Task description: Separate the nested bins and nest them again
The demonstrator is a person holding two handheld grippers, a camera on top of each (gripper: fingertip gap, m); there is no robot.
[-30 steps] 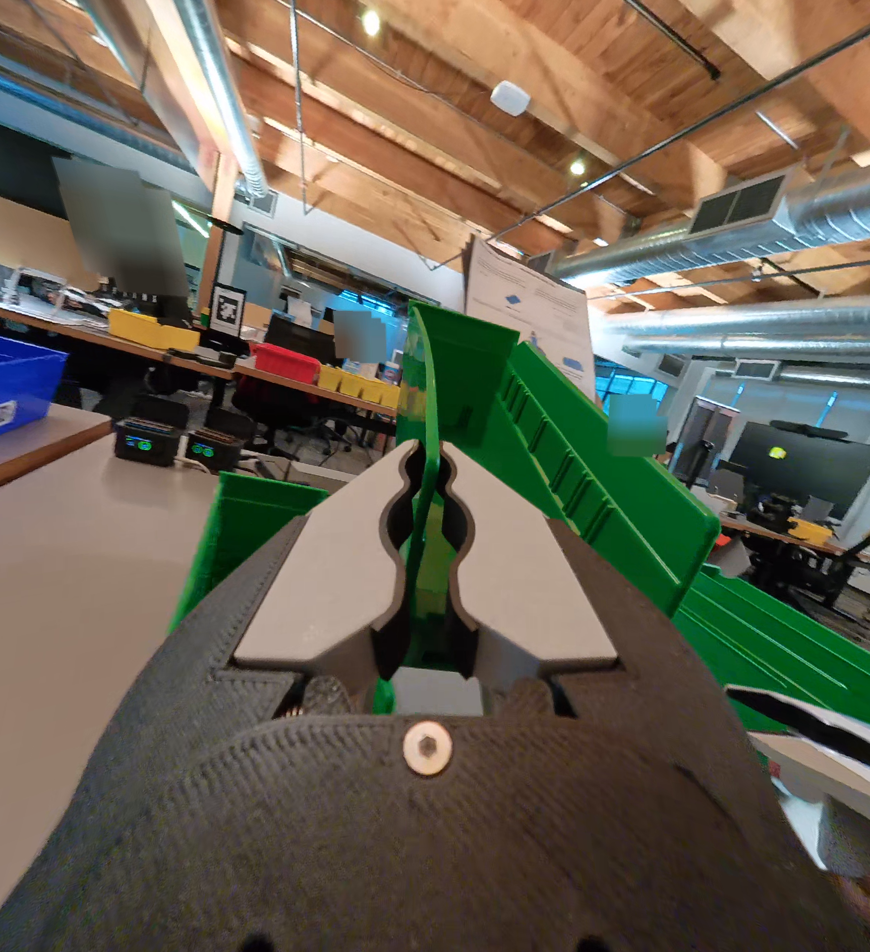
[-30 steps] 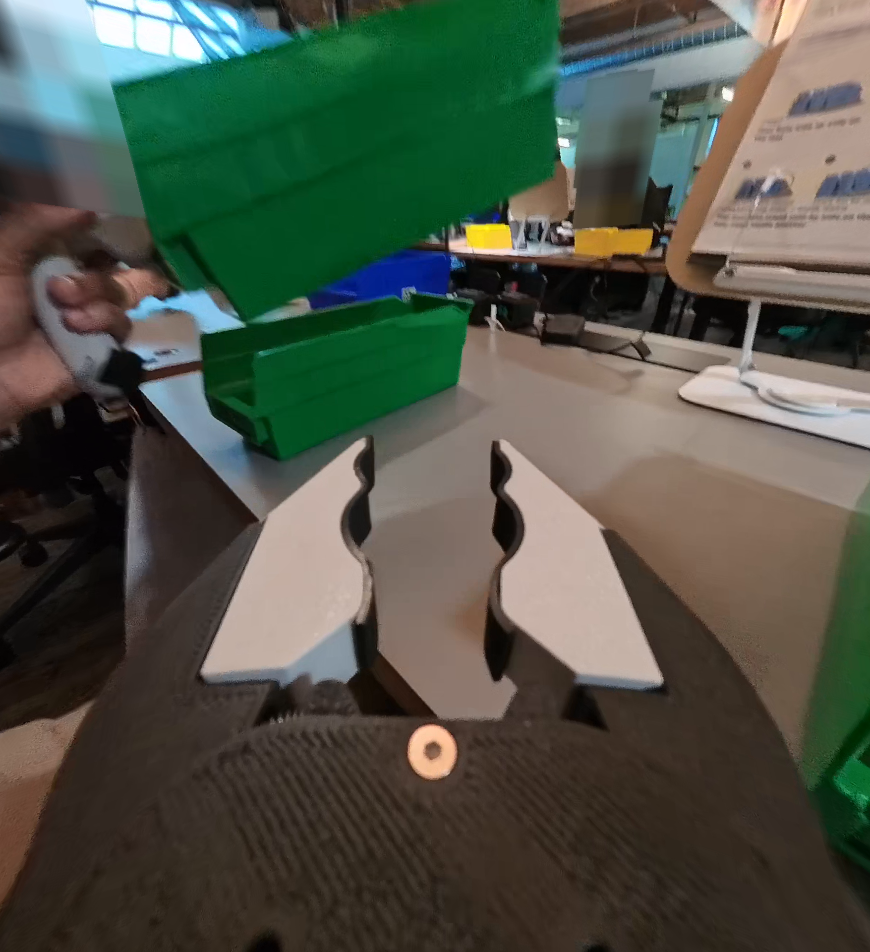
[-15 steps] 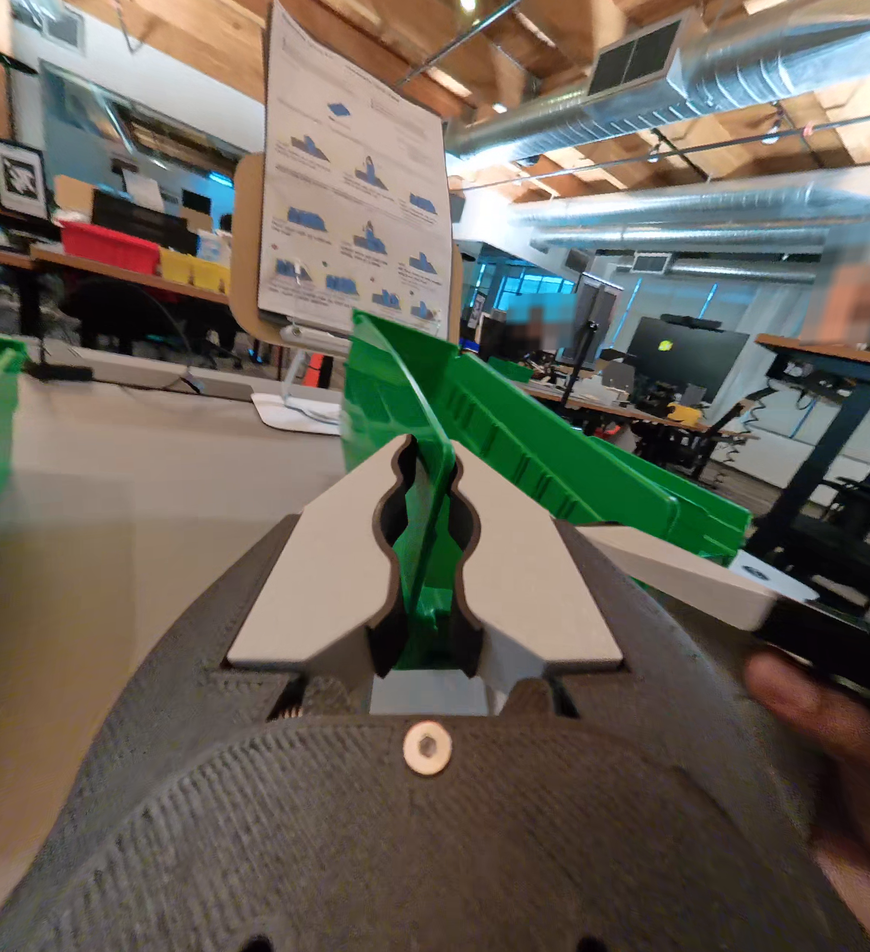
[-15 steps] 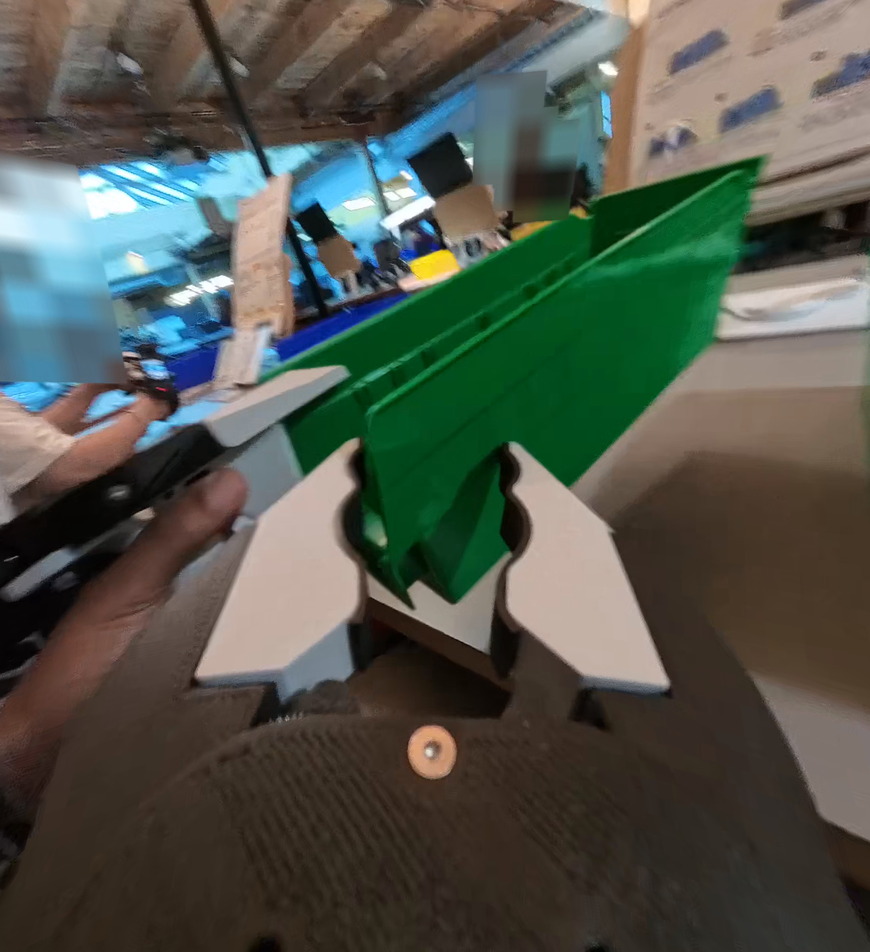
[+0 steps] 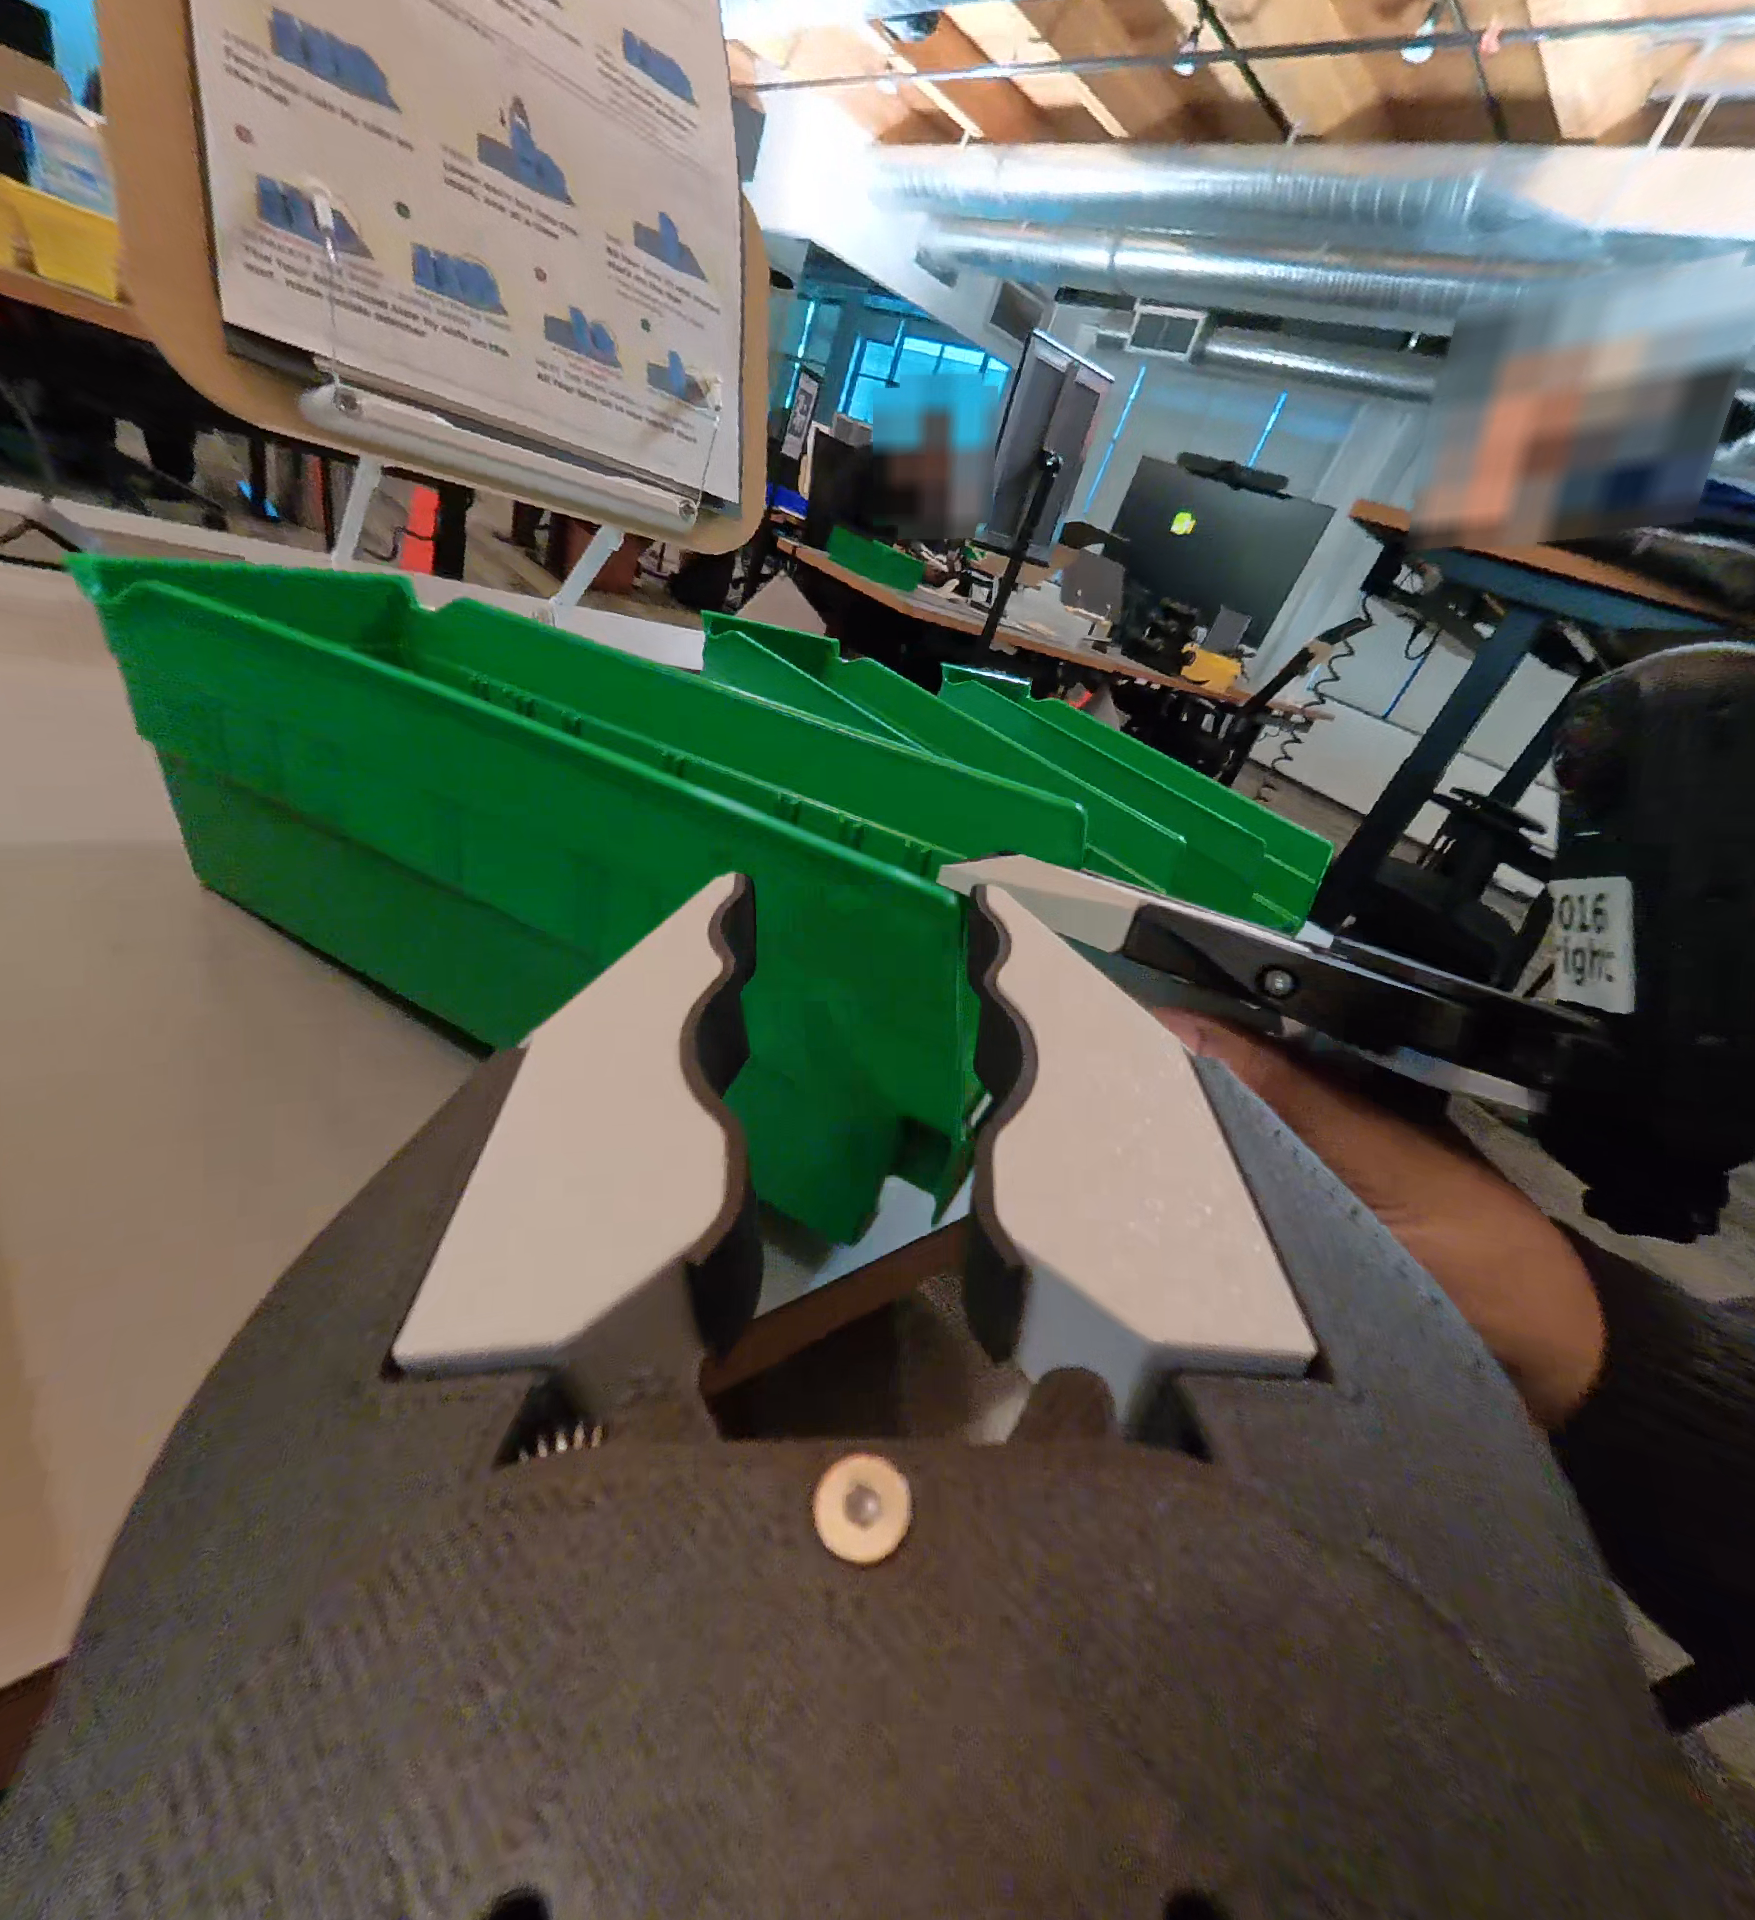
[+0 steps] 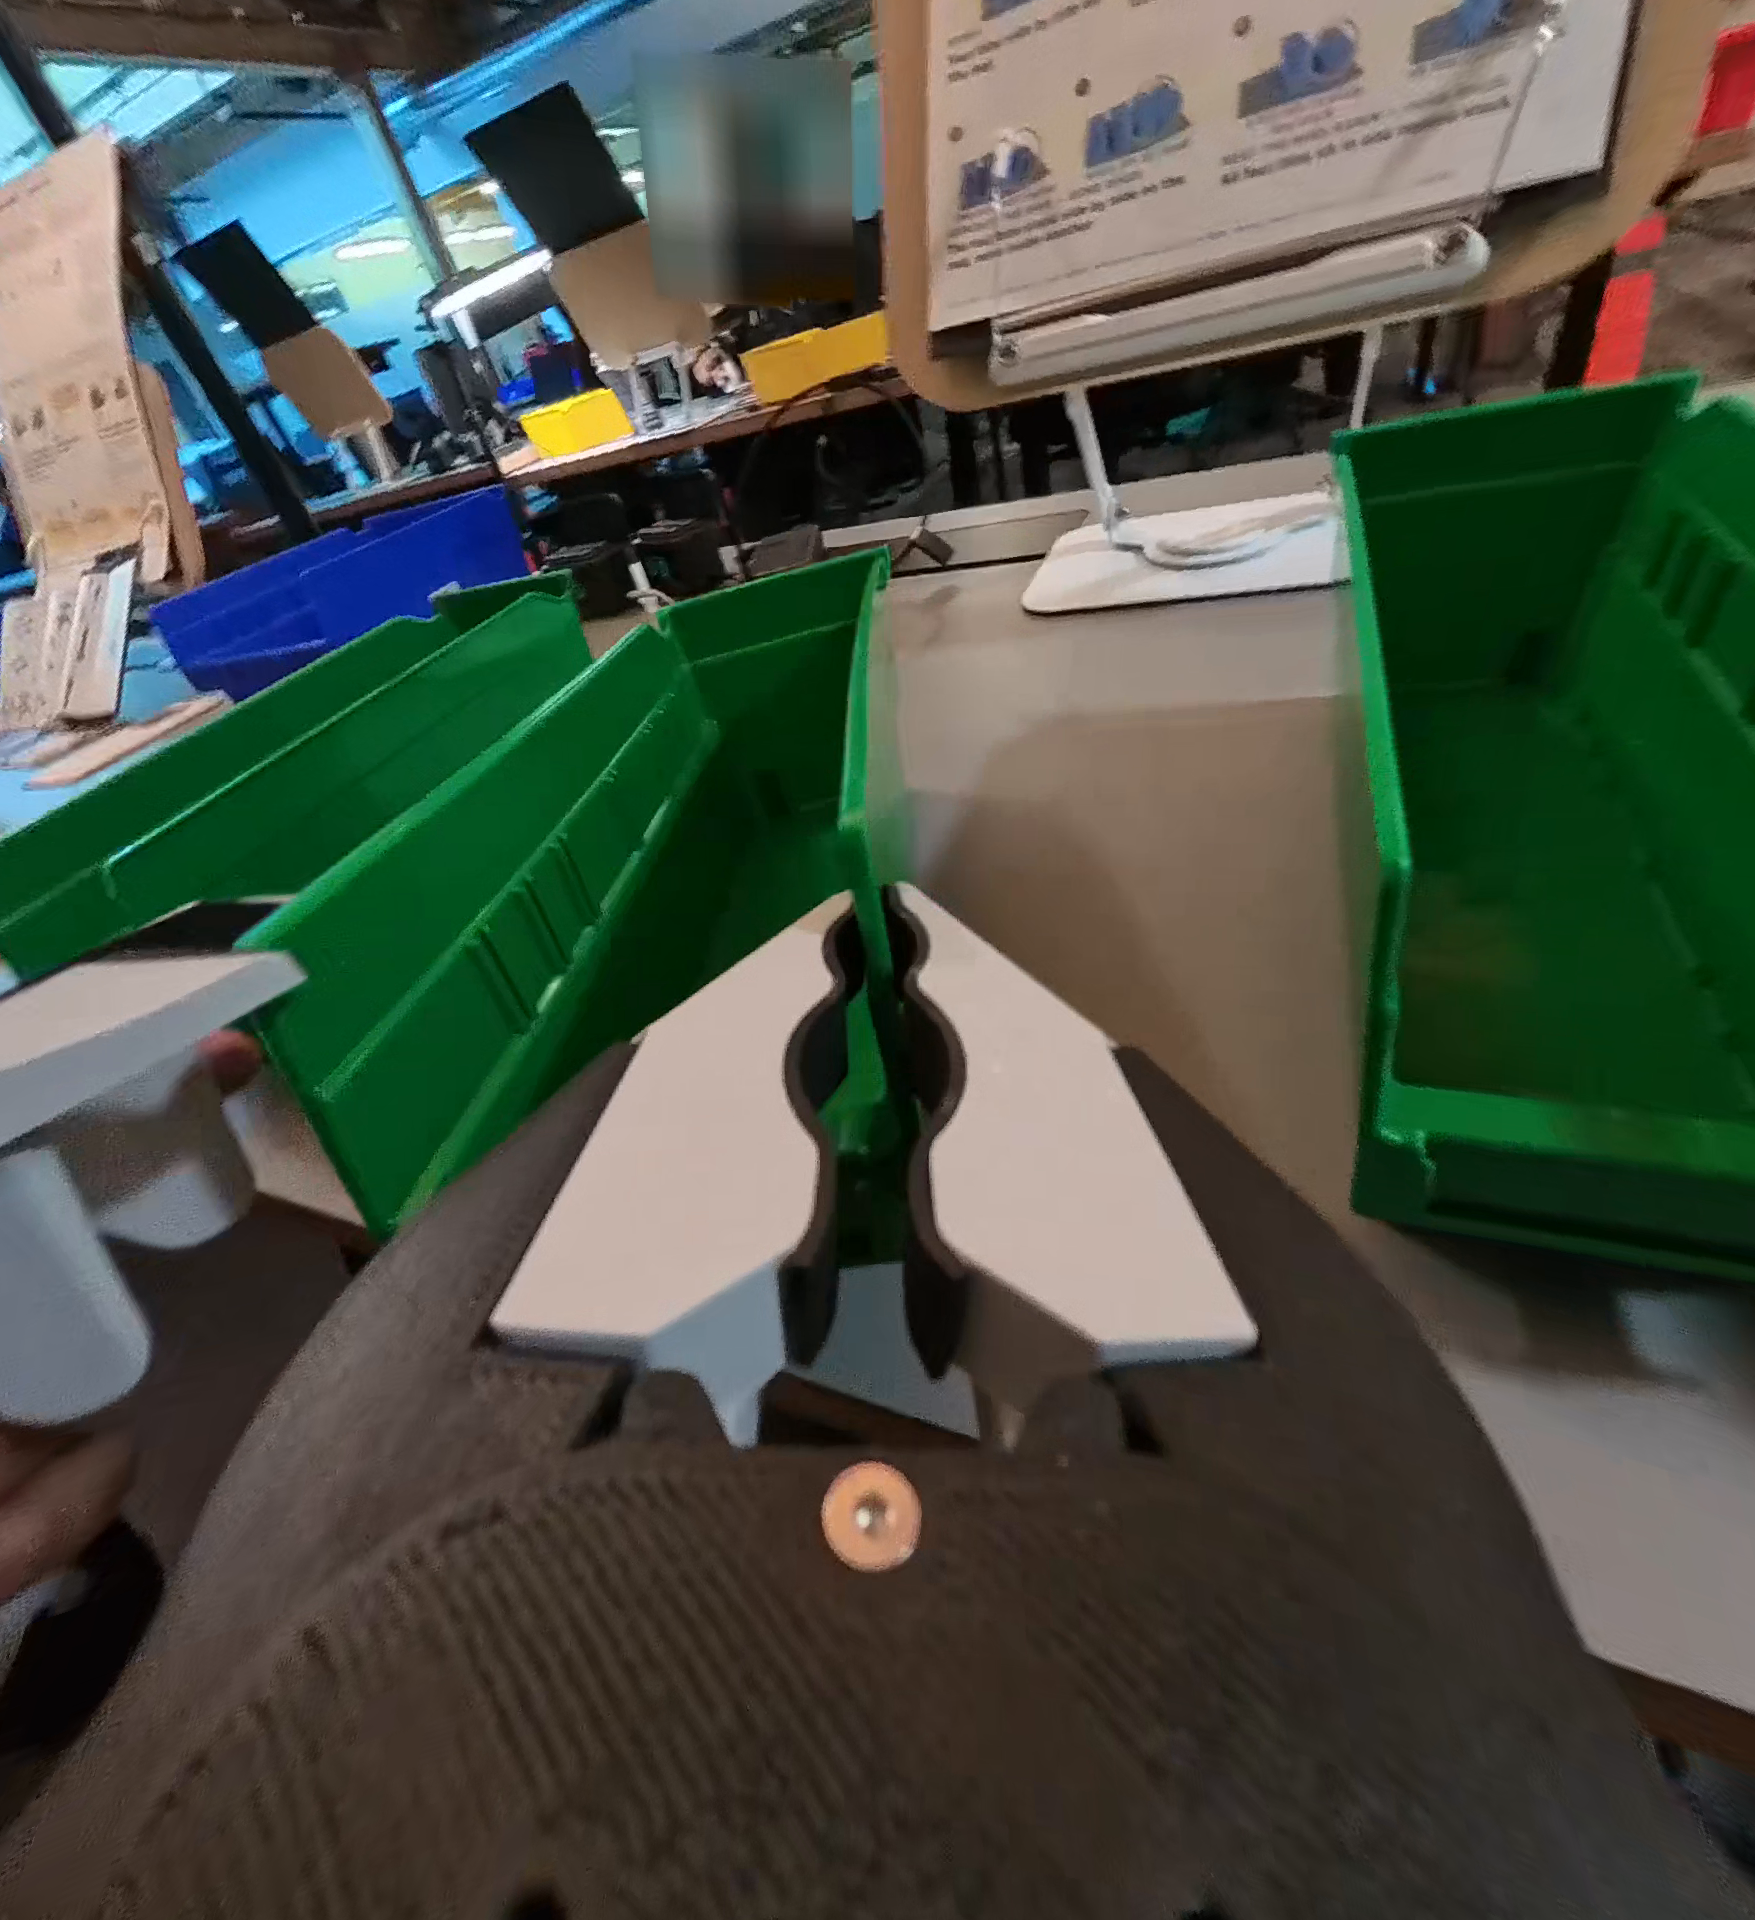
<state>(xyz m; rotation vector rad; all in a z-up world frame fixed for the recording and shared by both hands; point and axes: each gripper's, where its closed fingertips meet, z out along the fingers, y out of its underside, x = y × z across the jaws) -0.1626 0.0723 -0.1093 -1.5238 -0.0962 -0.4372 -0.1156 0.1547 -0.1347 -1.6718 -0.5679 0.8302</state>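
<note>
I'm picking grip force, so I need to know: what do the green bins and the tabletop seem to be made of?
The green bin held by the right hand-held gripper looks like thin moulded plastic with a semi-gloss finish: uniform colour, moulded ribs, soft highlights on its walls. The tabletop looks like a matte grey laminate over a brown core, though that is less certain.

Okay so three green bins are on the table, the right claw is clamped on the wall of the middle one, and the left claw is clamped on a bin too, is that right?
Not quite: the left claw is open, its fingers apart around the end of a green bin, as the left wrist view shows. The rest stands: the right claw is shut on the middle bin.
</note>
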